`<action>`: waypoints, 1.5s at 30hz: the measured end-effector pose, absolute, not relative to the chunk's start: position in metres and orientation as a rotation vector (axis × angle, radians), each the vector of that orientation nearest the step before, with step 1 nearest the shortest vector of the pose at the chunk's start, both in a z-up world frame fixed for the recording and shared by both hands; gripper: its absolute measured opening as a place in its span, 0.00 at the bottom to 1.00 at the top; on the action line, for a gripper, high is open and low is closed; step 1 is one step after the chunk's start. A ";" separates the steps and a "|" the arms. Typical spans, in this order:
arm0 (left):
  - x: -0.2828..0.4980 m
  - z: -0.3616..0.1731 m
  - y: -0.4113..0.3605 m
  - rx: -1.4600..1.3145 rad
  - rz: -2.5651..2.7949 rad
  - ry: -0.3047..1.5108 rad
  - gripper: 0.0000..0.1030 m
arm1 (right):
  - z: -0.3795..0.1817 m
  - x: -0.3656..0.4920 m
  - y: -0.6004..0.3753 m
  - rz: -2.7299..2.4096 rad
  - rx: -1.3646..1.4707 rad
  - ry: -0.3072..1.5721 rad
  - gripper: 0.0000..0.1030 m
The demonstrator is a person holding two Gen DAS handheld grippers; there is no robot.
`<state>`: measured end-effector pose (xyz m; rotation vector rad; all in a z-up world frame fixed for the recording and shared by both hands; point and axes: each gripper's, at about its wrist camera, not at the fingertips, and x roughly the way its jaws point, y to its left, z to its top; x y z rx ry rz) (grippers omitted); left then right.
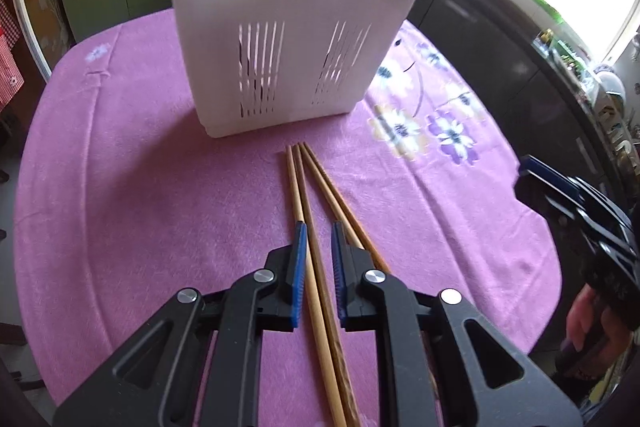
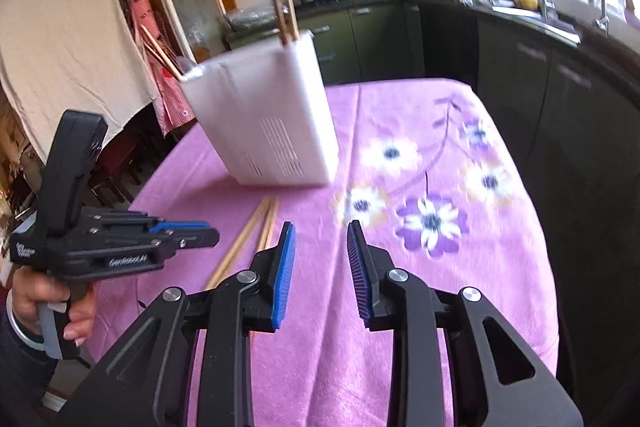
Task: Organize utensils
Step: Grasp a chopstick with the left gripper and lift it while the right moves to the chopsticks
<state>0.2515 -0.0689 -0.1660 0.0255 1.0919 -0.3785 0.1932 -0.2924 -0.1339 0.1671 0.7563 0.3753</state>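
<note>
Long wooden chopsticks (image 1: 308, 211) lie on the pink flowered cloth of the desk (image 1: 120, 187), tips just before the white slotted plastic utensil holder (image 1: 288, 39). The left tongs (image 1: 319, 267) stand spread astride them, not pinching. The right tongs (image 2: 321, 267) hang spread and empty beside them.

Wooden chopsticks (image 1: 308, 203) flat – white holder (image 1: 288, 39) upright

Legible text: one mark only, on the left gripper.
Right wrist view: left gripper (image 2: 192, 233) body carries white lettering "GenRobot.AI" on its side; a second small white print at its rear end is too small to read. Green and red signs on the far door are blurred, unreadable.
</note>
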 end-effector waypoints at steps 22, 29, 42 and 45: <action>0.269 -0.180 -0.063 0.004 -0.350 1.130 0.12 | -0.145 0.203 -0.293 0.402 0.199 0.800 0.27; 0.268 -0.184 -0.061 0.031 -0.343 1.148 0.12 | -0.145 0.202 -0.288 0.417 0.195 0.807 0.27; 0.276 -0.190 -0.087 0.092 -0.302 1.147 0.12 | -0.148 0.203 -0.287 0.426 0.200 0.819 0.31; 0.279 -0.191 -0.090 0.095 -0.298 1.141 0.12 | -0.148 0.203 -0.283 0.433 0.191 0.824 0.31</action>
